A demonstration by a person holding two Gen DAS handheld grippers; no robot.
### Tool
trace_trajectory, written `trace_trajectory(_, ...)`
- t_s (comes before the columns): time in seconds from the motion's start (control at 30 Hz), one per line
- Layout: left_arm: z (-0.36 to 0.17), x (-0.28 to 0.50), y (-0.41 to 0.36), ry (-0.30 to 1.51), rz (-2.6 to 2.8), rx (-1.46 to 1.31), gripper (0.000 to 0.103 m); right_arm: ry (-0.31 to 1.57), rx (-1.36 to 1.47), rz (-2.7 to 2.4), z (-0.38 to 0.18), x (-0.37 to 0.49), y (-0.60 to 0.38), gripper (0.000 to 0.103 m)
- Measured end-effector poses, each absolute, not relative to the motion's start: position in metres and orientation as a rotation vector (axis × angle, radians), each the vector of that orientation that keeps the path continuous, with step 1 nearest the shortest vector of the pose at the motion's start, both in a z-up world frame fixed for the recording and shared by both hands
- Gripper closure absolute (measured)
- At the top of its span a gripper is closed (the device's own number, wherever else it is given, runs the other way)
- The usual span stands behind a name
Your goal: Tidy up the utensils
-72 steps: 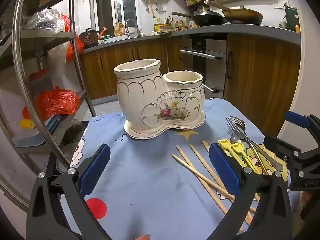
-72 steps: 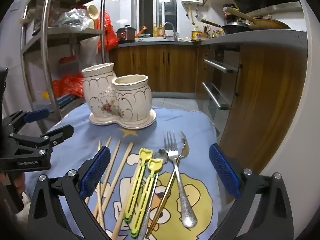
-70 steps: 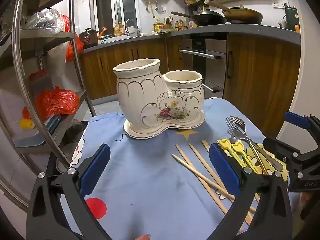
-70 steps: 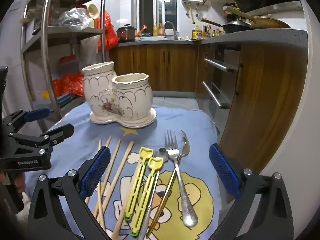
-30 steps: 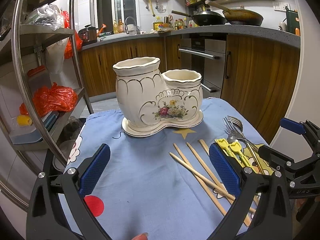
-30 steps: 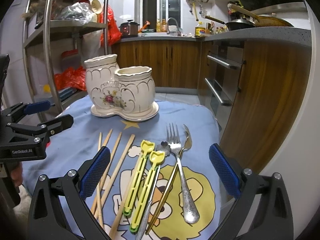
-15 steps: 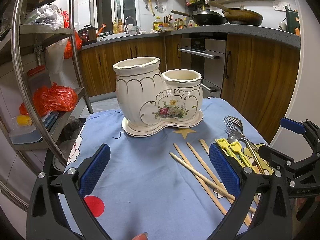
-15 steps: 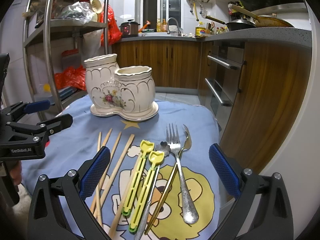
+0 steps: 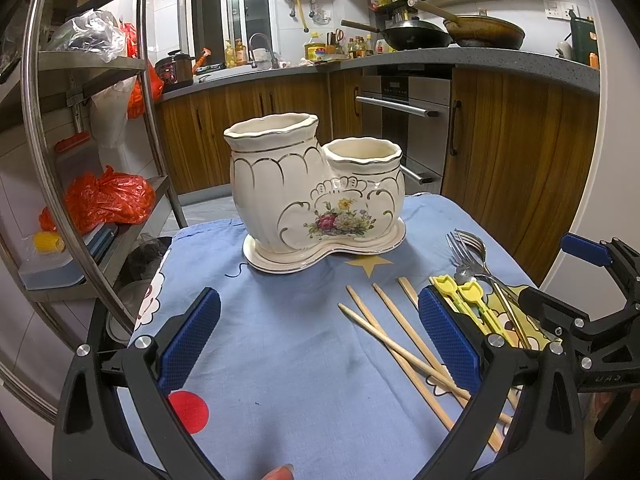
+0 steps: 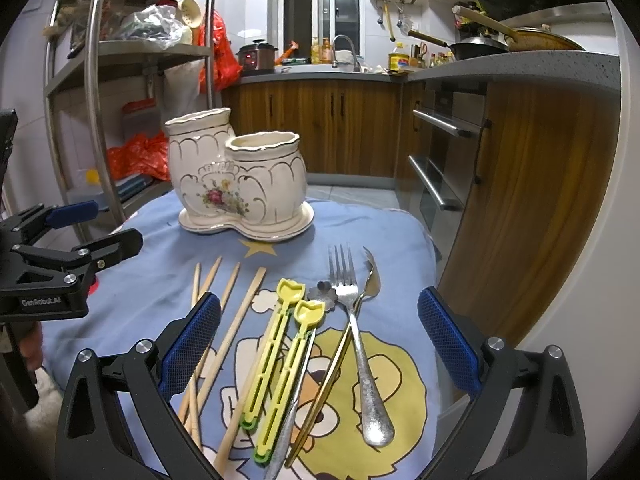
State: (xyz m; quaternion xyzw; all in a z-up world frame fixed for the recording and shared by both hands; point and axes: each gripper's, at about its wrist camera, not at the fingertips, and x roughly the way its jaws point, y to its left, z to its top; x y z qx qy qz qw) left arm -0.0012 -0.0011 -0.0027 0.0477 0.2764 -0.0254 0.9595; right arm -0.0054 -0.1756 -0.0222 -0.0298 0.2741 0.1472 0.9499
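A small table is covered by a blue cartoon-print cloth (image 9: 280,360), with wooden kitchen cabinets (image 10: 340,128) seen behind it and a metal shelf rack (image 9: 80,160) standing to the left. At the far side of the cloth, a cream two-cup ceramic holder (image 9: 316,192) is set upright on its own saucer-like base, its taller cup on the left.

The left gripper (image 9: 318,344) is held low over the bare near-left part of the cloth, its blue-padded jaws spread wide apart with nothing between them. The right gripper (image 10: 318,344) is held over the utensils, its jaws likewise wide apart and closed on nothing.

The utensils are laid flat in a row on the near-right part of the cloth: wooden chopsticks (image 10: 224,344) on the left, two yellow plastic picks (image 10: 280,360) beside them, then a fork (image 10: 356,332) crossed by a gold-handled utensil (image 10: 324,388).
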Motion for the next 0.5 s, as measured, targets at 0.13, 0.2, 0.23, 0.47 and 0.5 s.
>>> trace_trajectory(0.13, -0.0037, -0.0025, -0.0019, 0.548, -0.05, 0.102, 0.005, 0.557, -0.061, 0.301, -0.0224, -0.0054, -0.1757, 0.005)
trace_trajectory(0.2, -0.0035, -0.0036, -0.0026, 0.54, -0.049, 0.105, 0.005, 0.558, -0.06, 0.3, -0.0222, -0.0053, -0.1758, 0.005)
trace_trajectory(0.23, -0.0037, -0.0041, -0.0023, 0.535, -0.046, 0.106, 0.005, 0.559, -0.059, 0.3, -0.0224, -0.0052, -0.1757, 0.005)
trace_trajectory(0.47, -0.0018, -0.0047, -0.0035, 0.526, -0.043, 0.111, 0.005, 0.559, -0.058, 0.302, -0.0231, -0.0048, -0.1764, 0.005)
trace_trajectory(0.5, -0.0017, -0.0042, -0.0035, 0.527, -0.042, 0.11, 0.005, 0.56, -0.054, 0.305, -0.0233, -0.0047, -0.1768, 0.005)
